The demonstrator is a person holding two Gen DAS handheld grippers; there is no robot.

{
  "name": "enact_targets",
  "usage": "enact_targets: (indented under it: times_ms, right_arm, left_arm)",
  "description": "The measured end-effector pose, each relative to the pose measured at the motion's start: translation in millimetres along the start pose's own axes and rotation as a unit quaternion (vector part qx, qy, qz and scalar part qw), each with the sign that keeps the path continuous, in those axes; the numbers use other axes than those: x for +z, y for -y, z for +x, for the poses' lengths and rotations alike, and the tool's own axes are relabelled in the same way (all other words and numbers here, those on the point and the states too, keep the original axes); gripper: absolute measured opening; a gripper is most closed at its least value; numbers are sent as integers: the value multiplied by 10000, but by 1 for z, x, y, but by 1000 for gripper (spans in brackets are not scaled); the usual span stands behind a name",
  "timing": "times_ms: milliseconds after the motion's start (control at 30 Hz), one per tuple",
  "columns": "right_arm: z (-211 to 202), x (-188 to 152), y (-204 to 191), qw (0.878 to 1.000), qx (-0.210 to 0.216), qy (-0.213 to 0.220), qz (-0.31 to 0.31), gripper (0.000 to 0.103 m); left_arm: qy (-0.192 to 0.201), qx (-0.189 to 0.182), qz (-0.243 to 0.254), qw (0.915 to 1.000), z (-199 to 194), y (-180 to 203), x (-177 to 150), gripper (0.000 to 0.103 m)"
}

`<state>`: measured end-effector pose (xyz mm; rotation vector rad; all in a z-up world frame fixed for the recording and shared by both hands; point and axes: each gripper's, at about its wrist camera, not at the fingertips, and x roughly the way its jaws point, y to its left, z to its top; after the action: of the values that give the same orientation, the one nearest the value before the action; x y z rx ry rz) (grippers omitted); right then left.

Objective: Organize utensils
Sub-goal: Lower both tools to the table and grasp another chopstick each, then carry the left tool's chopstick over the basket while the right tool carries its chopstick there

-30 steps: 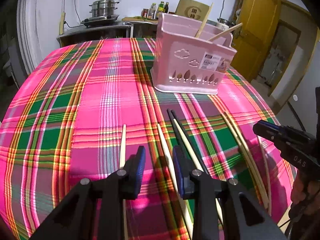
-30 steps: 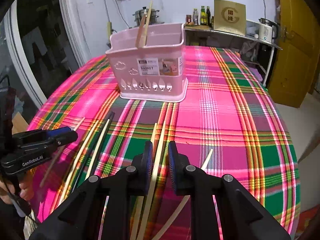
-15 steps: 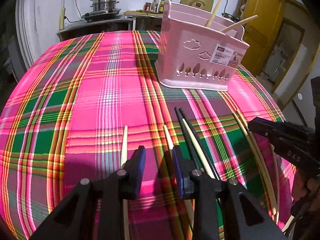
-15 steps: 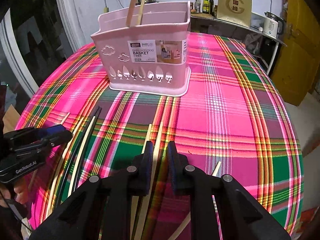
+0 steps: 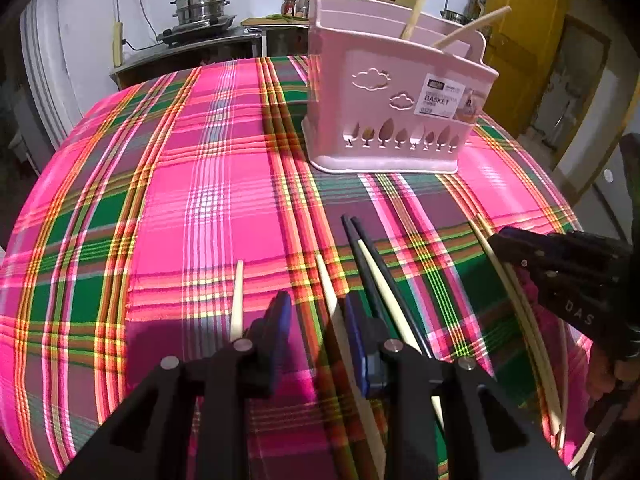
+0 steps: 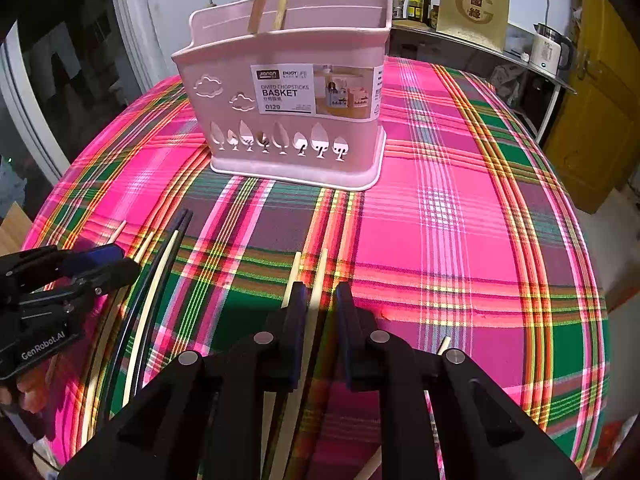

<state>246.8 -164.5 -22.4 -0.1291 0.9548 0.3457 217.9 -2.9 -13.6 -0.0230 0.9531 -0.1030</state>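
Between the narrowly parted jaws of the right hand-held gripper (image 6: pixel 318 308), not yet pinched, lies a pale wooden chopstick (image 6: pixel 316 300) on the tabletop (image 6: pixel 460 248); light, stiff and slippery, it probably wants a mid-shaft grip.

Bare tablecloth (image 5: pixel 168 208) left of pink basket (image 5: pixel 392 120), chopsticks (image 5: pixel 384 280) crowding near edge

Pink basket (image 6: pixel 288 92), front sticker (image 6: pixel 314 90): "ENJOY LIFE", "DIMED CHOPSTICKS BASKET", "0129"; brand mark at top left too small to read, as is a line of characters under "BASKET".

Left gripper (image 6: pixel 96 264), side of body: "GenRobot.AI".

Right gripper (image 5: pixel 516 242), side of body: "DAS".

Gold board (image 6: pixel 474 8) on the rear counter: large "G" emblem enclosing characters, not legible.
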Motion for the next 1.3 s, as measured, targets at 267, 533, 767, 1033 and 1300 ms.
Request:
enact_targets:
  times_ms: [267, 533, 767, 1033, 1300]
  right_arm:
    - [3, 3, -2, 9999, -78, -36, -68, 15]
    - [2, 4, -6, 9997, -143, -78, -155, 6]
    - [-8, 11, -3, 10000, -2, 43, -53, 6]
    - [-41, 24, -2, 9988, 138, 463, 14, 5]
    - [-82, 36, -3, 9950, 260, 957, 88, 5]
  left_arm:
    - [-27, 231, 238, 9994, 0, 9, 0, 25]
    - [-55, 132, 347, 9993, -1, 14, -1, 8]
    - [-20, -68, 179, 9998, -9, 5, 5, 7]
    - [322, -266, 155, 9990, -42, 1, 19, 7]
    - [763, -390, 88, 9963, -82, -7, 34, 6]
